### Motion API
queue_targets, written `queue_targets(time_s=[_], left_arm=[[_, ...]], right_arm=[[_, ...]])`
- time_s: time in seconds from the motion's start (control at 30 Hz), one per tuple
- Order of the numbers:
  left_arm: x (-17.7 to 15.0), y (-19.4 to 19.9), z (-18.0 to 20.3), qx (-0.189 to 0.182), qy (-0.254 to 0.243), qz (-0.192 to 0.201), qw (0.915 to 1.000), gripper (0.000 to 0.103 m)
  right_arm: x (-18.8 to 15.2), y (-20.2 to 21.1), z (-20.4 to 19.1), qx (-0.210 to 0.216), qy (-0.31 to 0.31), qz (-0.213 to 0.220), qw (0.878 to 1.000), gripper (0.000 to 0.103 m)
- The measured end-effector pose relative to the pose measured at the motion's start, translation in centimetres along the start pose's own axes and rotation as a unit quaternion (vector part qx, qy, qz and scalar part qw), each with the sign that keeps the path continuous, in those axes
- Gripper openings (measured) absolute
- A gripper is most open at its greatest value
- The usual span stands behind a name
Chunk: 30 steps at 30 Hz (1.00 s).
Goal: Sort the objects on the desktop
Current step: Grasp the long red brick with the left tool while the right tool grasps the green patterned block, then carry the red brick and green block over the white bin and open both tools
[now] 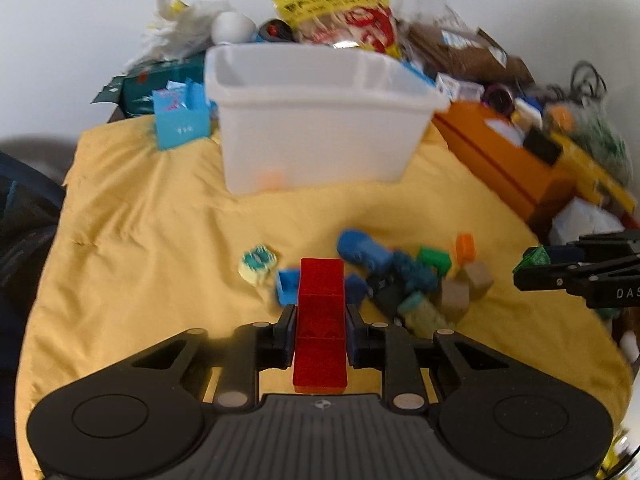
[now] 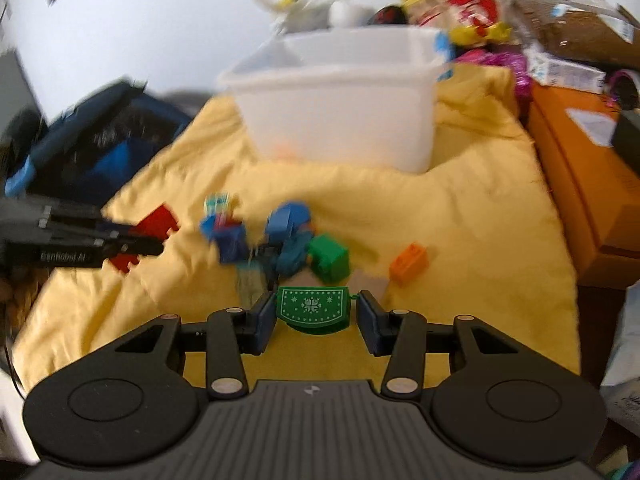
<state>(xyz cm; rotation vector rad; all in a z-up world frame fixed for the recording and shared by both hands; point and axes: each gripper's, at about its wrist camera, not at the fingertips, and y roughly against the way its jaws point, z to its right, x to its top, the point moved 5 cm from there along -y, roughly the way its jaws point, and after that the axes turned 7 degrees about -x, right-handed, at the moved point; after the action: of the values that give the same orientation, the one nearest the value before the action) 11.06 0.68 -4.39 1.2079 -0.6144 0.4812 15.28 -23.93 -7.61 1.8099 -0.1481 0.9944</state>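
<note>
My left gripper is shut on a long red block, held lengthwise above the yellow cloth. In the right wrist view, this left gripper comes in from the left with the red block. My right gripper is shut on a flat green piece with a white snowflake pattern. From the left wrist the right gripper shows at the right edge with the green piece. A pile of loose blocks lies between them, in blue, green, orange and tan. A white bin stands behind.
An orange box borders the cloth on the right. A snack bag and clutter stand behind the bin. A small blue box sits left of the bin, and a dark blue bag lies beyond the cloth's left edge.
</note>
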Motion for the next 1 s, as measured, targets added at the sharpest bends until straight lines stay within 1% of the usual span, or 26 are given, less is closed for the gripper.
queue_targets(time_s=[0.1, 0.2, 0.33, 0.47, 0.57, 0.83, 1.0], left_arm=[[2.3, 1.0, -0.2, 0.003, 0.003, 0.010, 0.9999, 0.027], [4.7, 1.9, -0.4, 0.002, 0.010, 0.023, 0.9997, 0.027], [7.6, 2.7, -0.6, -0.008, 0.017, 0.031, 0.9993, 0.027], [10.3, 3.1, -0.6, -0.004, 0.003, 0.022, 0.9997, 0.027], [12.0, 3.3, -0.9, 0.002, -0.007, 0.024, 0.9997, 0.027], [16.3, 3.5, -2.0, -0.002, 0.009, 0.030, 0.9995, 0.027], [18.5, 3.1, -2.1, -0.003, 0.008, 0.029, 0.9995, 0.027]], right_arm=[[2.3, 0.9, 0.6, -0.001, -0.021, 0.018, 1.000, 0.048], [4.9, 1.8, 0.8, -0.001, -0.029, 0.039, 0.999, 0.048], [8.0, 2.6, 1.0, 0.000, -0.037, 0.053, 0.998, 0.048], [10.8, 3.0, 1.0, 0.000, -0.027, 0.062, 0.998, 0.048], [13.0, 3.2, 1.3, 0.003, -0.022, 0.063, 0.998, 0.048], [18.2, 4.0, 1.3, 0.000, -0.002, 0.077, 0.997, 0.048], [20.4, 3.8, 0.9, 0.001, 0.007, 0.081, 0.997, 0.048]])
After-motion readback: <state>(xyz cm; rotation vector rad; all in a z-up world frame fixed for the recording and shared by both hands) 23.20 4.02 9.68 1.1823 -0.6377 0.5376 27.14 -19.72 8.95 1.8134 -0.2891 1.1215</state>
